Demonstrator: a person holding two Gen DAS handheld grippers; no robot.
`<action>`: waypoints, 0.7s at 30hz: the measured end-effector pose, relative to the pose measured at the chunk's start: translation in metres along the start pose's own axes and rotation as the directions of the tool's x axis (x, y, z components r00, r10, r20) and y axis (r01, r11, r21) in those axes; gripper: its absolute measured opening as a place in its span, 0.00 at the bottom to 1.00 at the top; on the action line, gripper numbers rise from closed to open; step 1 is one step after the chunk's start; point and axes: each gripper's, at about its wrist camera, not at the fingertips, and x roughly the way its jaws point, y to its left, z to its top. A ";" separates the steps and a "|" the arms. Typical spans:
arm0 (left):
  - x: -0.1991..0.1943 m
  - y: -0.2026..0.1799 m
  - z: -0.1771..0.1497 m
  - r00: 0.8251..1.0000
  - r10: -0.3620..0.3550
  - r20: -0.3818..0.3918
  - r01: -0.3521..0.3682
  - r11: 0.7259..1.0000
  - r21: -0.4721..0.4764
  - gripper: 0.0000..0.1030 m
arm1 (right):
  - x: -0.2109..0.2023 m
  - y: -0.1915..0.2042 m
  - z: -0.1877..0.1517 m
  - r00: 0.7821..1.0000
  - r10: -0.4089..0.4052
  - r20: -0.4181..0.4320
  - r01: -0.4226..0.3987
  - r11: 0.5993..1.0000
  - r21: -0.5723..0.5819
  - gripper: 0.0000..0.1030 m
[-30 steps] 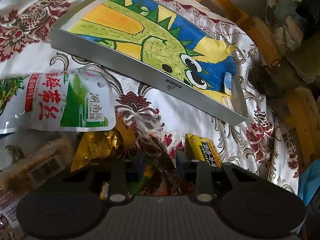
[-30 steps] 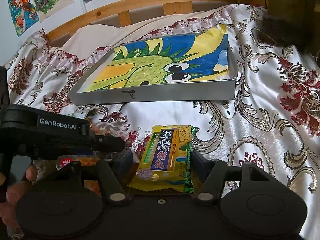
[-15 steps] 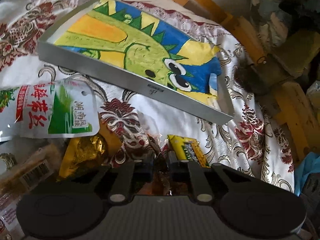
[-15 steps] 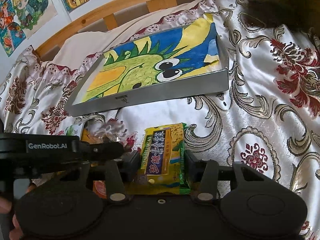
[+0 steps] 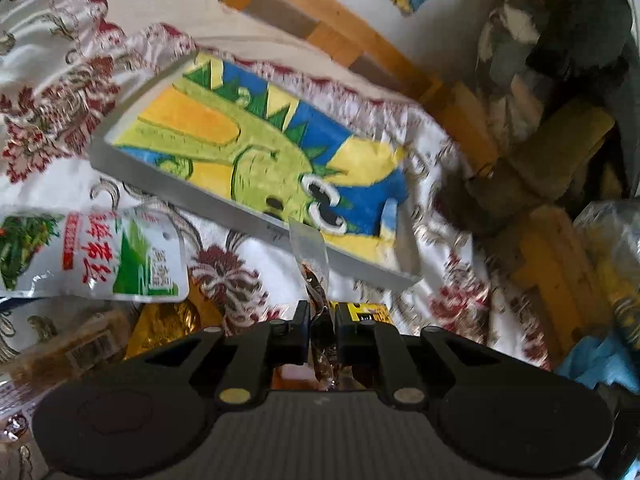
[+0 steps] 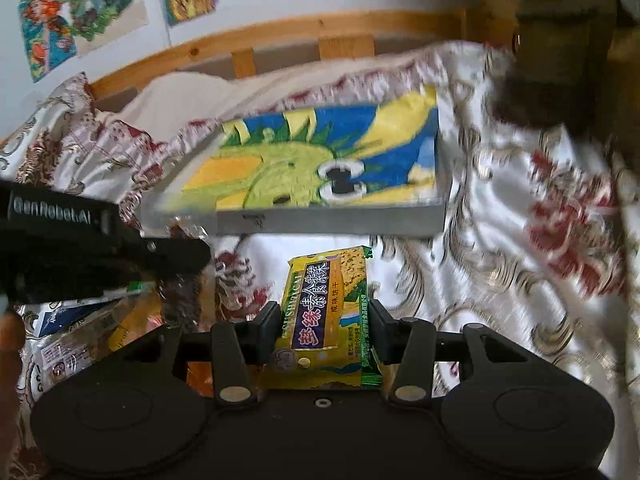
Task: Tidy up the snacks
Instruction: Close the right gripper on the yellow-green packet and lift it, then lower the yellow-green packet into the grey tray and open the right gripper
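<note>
My left gripper (image 5: 322, 312) is shut on a clear-wrapped brown snack (image 5: 314, 268), which sticks up between its pads above the bedspread. In the right wrist view the same gripper (image 6: 192, 252) reaches in from the left with that snack (image 6: 182, 300) hanging under it. My right gripper (image 6: 324, 320) is shut on a yellow snack packet (image 6: 326, 292), both pads pressing its long sides; its corner (image 5: 366, 312) also peeks past the left fingers. Beyond both lies a shallow grey box (image 5: 188, 196) lined with a green dinosaur drawing, with nothing in it (image 6: 328, 222).
A white-and-green pouch (image 5: 92, 256), a gold packet (image 5: 168, 320) and a brown bar (image 5: 68, 356) lie to the left on the flowered bedspread. A wooden headboard (image 6: 280, 36) runs behind. Dark plush things (image 5: 560, 40) pile up on the right. A hand (image 6: 8, 336) shows at the left edge.
Both grippers closed on their snacks and rose. The clear-wrapped snack now stands pinched between the left pads. The yellow packet is gripped and lifted, and the box looks farther away.
</note>
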 end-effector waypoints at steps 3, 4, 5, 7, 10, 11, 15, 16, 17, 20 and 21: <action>-0.013 -0.004 0.006 0.999 -0.011 0.053 0.011 1.000 -0.002 0.12 | -0.010 0.002 -0.001 0.999 -0.002 0.053 0.004 0.999 -0.038 0.47; -0.016 -0.005 0.008 0.997 -0.010 0.071 0.010 1.000 -0.001 0.12 | -0.012 0.003 -0.001 0.997 -0.005 0.072 0.009 0.999 -0.053 0.47; -0.020 -0.007 0.012 0.996 -0.010 0.094 0.010 1.000 0.002 0.12 | -0.014 0.003 -0.001 0.996 -0.010 0.093 0.017 0.998 -0.068 0.47; -0.024 -0.011 0.020 0.990 -0.007 0.144 0.007 1.000 0.006 0.12 | -0.018 0.004 0.000 0.990 -0.023 0.140 0.037 0.995 -0.095 0.47; -0.023 -0.021 0.038 0.978 0.017 0.209 -0.013 1.000 -0.021 0.12 | -0.022 0.002 0.009 0.969 -0.038 0.243 0.067 0.991 -0.113 0.48; -0.021 -0.022 0.043 0.973 0.014 0.231 -0.007 0.999 -0.032 0.12 | -0.022 -0.001 0.015 0.963 -0.033 0.269 0.062 0.993 -0.101 0.48; -0.006 -0.020 0.066 0.953 -0.008 0.303 0.028 0.998 -0.061 0.12 | -0.015 -0.012 0.041 0.931 -0.020 0.366 0.047 0.997 -0.067 0.48; -0.002 -0.017 0.070 0.949 -0.012 0.315 0.036 0.997 -0.071 0.12 | -0.010 -0.013 0.048 0.923 -0.026 0.384 0.055 0.996 -0.065 0.48; 0.003 -0.013 0.074 0.946 -0.018 0.323 0.046 0.996 -0.080 0.12 | -0.006 -0.014 0.055 0.919 -0.027 0.394 0.053 0.997 -0.055 0.48; 0.017 0.001 0.086 0.940 -0.017 0.341 0.052 0.994 -0.095 0.12 | 0.015 -0.018 0.075 0.915 -0.021 0.402 0.033 0.999 -0.023 0.48; 0.023 0.007 0.089 0.938 -0.007 0.348 0.042 0.995 -0.095 0.12 | 0.022 -0.016 0.081 0.916 -0.022 0.401 0.032 0.999 -0.020 0.48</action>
